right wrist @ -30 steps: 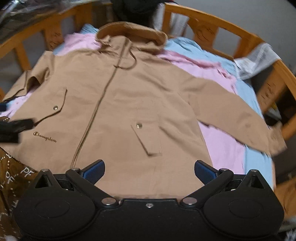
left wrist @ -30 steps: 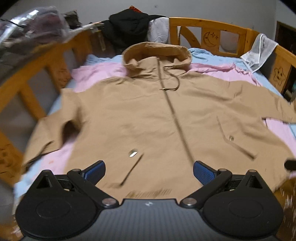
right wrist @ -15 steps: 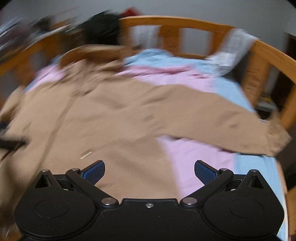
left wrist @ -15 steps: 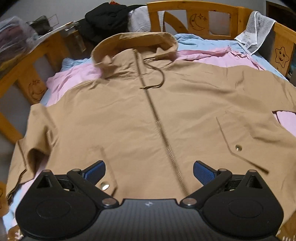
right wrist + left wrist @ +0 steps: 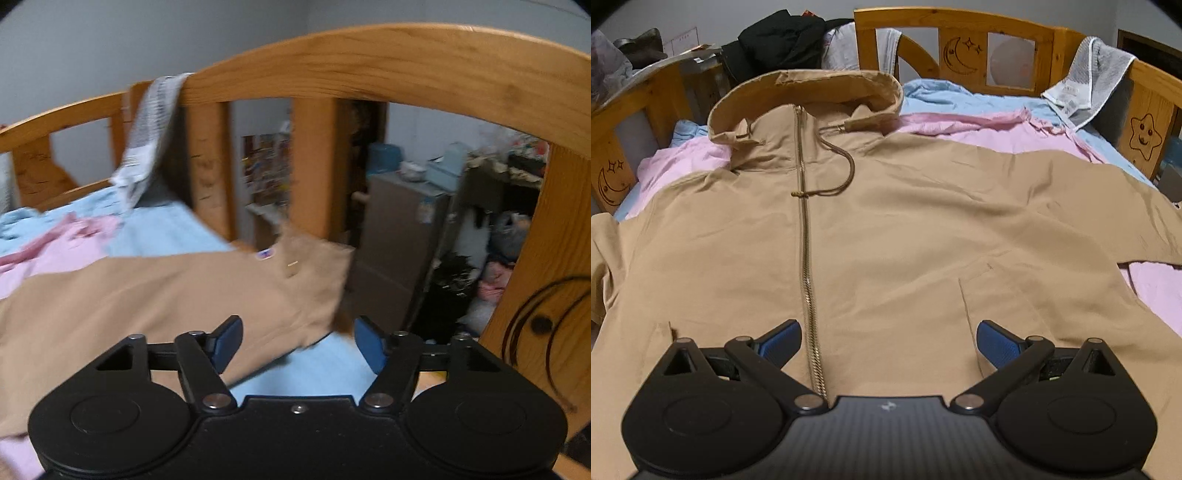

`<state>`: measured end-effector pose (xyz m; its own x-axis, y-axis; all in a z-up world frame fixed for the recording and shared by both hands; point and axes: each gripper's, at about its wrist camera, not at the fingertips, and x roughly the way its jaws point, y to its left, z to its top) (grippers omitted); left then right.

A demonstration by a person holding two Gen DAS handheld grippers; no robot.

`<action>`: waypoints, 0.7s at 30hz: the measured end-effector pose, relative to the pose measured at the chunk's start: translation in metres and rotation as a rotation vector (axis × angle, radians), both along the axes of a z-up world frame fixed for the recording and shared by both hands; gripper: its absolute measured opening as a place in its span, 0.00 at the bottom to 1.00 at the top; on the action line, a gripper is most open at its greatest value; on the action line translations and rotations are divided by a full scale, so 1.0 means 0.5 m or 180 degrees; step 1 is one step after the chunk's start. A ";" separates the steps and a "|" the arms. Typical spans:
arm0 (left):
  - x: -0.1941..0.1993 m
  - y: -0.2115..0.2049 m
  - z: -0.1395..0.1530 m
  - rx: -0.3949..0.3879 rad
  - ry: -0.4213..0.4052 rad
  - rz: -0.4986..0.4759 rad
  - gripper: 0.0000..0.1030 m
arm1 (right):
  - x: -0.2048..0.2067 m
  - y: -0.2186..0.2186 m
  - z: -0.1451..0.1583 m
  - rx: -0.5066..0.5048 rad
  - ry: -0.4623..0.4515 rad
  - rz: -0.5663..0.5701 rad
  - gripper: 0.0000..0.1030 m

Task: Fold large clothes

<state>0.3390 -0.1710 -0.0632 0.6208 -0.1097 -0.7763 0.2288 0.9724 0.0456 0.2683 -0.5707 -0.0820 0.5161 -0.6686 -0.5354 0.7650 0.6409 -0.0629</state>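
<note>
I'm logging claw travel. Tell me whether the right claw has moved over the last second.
Yes. The right claw has swung rightward: it was over the jacket's front, and now points at the sleeve cuff near the bed rail.

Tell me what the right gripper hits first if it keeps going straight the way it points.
Most likely the jacket sleeve's cuff, lying just ahead of the open right gripper at the bed's edge. Depth is blurred, so it could pass over it towards the bed rail.

Jacket sleeve cuff motion-blurred
</note>
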 end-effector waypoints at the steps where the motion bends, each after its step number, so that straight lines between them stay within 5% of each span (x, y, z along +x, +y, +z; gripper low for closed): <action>1: 0.000 -0.002 -0.004 -0.0008 0.0045 0.0000 1.00 | 0.005 -0.016 -0.004 -0.0050 0.0031 -0.0050 0.61; 6: 0.001 -0.019 -0.022 0.0021 0.0258 0.0021 1.00 | 0.039 -0.083 -0.024 -0.0036 0.0135 -0.0201 0.58; 18: -0.008 -0.029 0.005 -0.0003 0.0205 0.0011 1.00 | 0.062 -0.115 -0.031 0.0102 0.0142 -0.0068 0.10; 21: -0.009 -0.029 0.017 -0.0016 0.0173 -0.0011 1.00 | 0.059 -0.107 -0.027 0.0104 0.0083 -0.0007 0.07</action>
